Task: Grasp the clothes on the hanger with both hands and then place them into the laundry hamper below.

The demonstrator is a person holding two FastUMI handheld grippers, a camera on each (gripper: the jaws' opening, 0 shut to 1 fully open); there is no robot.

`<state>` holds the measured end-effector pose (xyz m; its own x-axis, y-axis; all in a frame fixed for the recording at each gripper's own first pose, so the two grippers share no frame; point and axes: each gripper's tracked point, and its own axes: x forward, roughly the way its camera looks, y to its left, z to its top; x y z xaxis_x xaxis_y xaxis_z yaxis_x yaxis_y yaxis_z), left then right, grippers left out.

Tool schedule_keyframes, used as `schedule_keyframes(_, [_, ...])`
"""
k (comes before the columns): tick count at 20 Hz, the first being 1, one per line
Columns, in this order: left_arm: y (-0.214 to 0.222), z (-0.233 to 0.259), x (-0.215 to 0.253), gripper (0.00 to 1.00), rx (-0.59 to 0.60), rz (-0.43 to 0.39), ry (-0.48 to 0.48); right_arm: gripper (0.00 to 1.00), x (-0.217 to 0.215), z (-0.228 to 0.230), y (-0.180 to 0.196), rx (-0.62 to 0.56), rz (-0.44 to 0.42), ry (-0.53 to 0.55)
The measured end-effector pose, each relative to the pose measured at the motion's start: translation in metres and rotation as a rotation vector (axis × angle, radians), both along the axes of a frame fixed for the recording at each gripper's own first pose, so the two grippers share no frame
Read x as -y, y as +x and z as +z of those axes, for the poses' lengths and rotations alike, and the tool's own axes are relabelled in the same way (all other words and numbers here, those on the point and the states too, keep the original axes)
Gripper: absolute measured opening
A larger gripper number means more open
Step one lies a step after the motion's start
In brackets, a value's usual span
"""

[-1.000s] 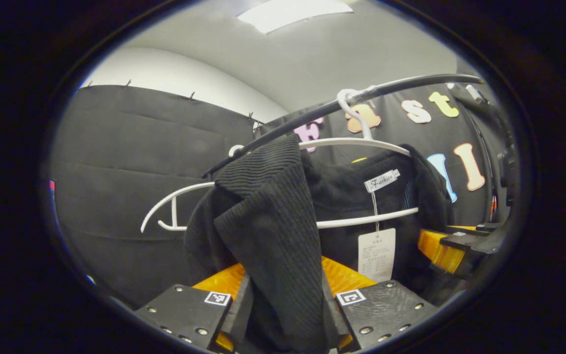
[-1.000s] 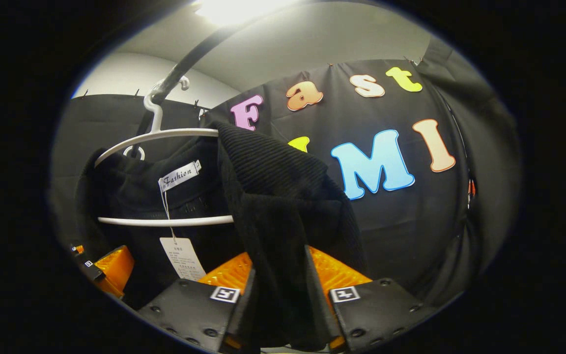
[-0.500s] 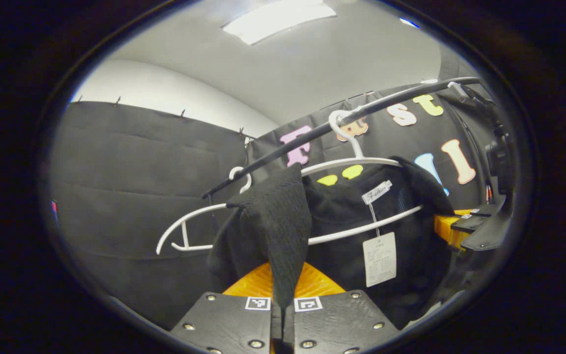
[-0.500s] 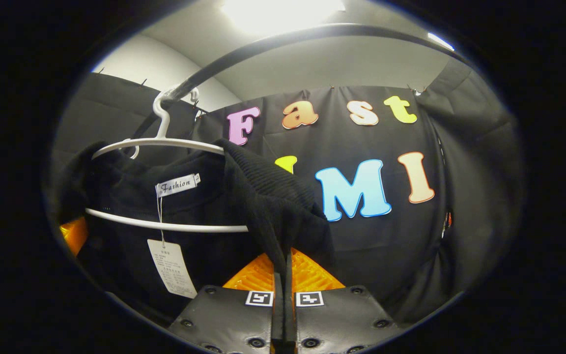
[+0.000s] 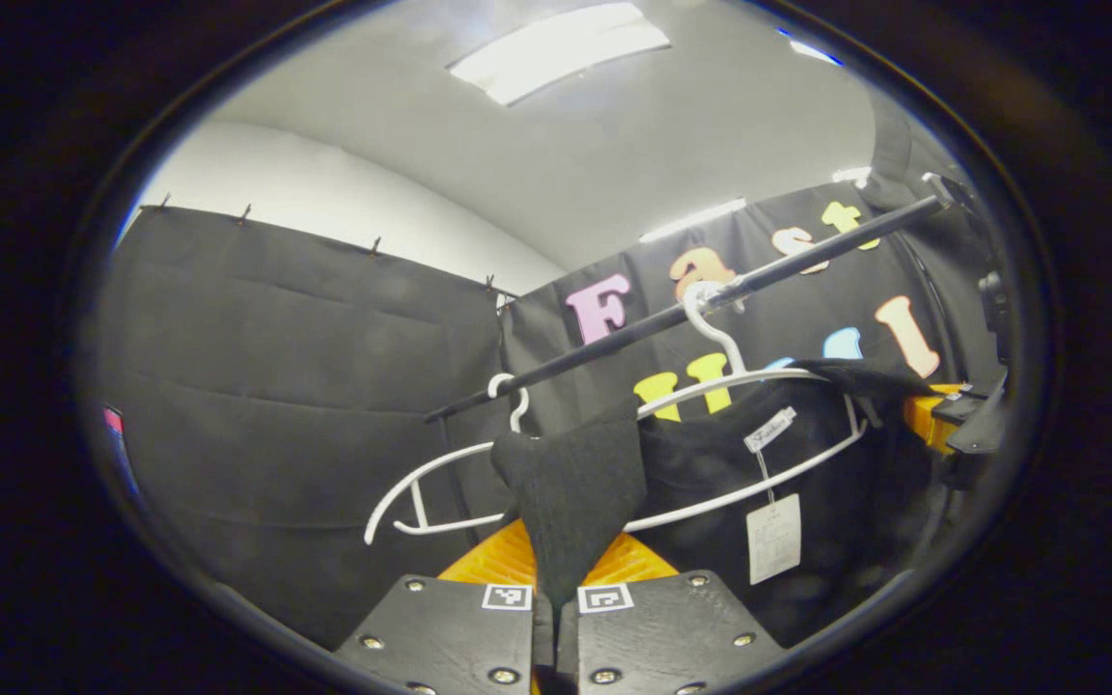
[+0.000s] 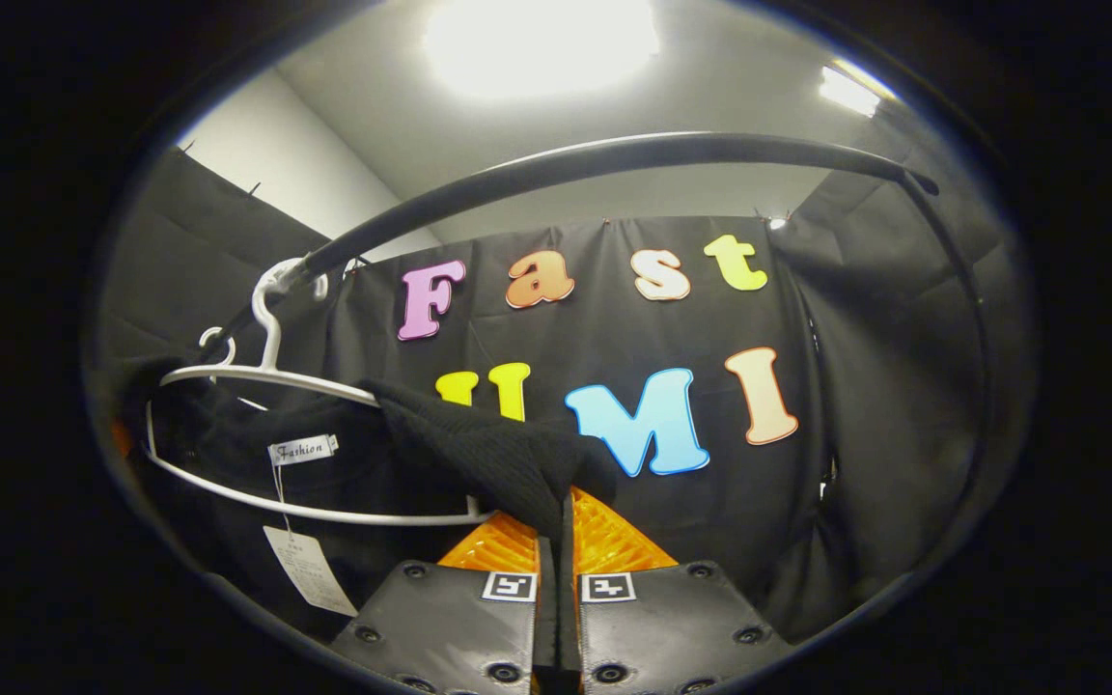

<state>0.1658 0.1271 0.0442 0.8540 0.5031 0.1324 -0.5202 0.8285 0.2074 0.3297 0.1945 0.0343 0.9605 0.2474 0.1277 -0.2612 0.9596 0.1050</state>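
Since the earlier frame both hand-held grippers had drawn back and down, so the black garment point(image 5: 710, 454) was pulled into two stretched corners away from the white hanger point(image 5: 710, 386). The left hand-held gripper point(image 5: 554, 603) was clenched on one shoulder of the garment, and the right hand-held gripper point(image 6: 556, 579) was clenched on the other shoulder. The garment's middle, with its paper tag point(image 5: 773, 539), hung on the hanger below the black rail point(image 5: 672, 319). A second white hanger point(image 5: 440, 473) hung bare beside it. The step in hand appeared to be pulling the garment off the hanger. The next move probably called for freeing both shoulders, then lowering toward the hamper, whose place could not be told.
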Motion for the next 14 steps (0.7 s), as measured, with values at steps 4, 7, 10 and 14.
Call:
schedule_keyframes(4, [-0.009, 0.025, -0.013, 0.02, 0.044, 0.001, -0.012, 0.00, 0.015, 0.015, 0.008, 0.031, -0.042, 0.010])
schedule_keyframes(7, [-0.012, 0.049, -0.028, 0.02, 0.079, -0.009, 0.007, 0.02, 0.020, 0.019, 0.015, 0.041, -0.061, 0.013])
schedule_keyframes(10, [-0.004, 0.063, -0.040, 0.02, 0.093, -0.027, 0.019, 0.02, 0.023, 0.019, 0.027, 0.041, -0.072, 0.019])
schedule_keyframes(14, [0.007, 0.068, -0.059, 0.02, 0.096, -0.071, -0.004, 0.00, 0.025, 0.013, 0.042, 0.037, -0.084, 0.021])
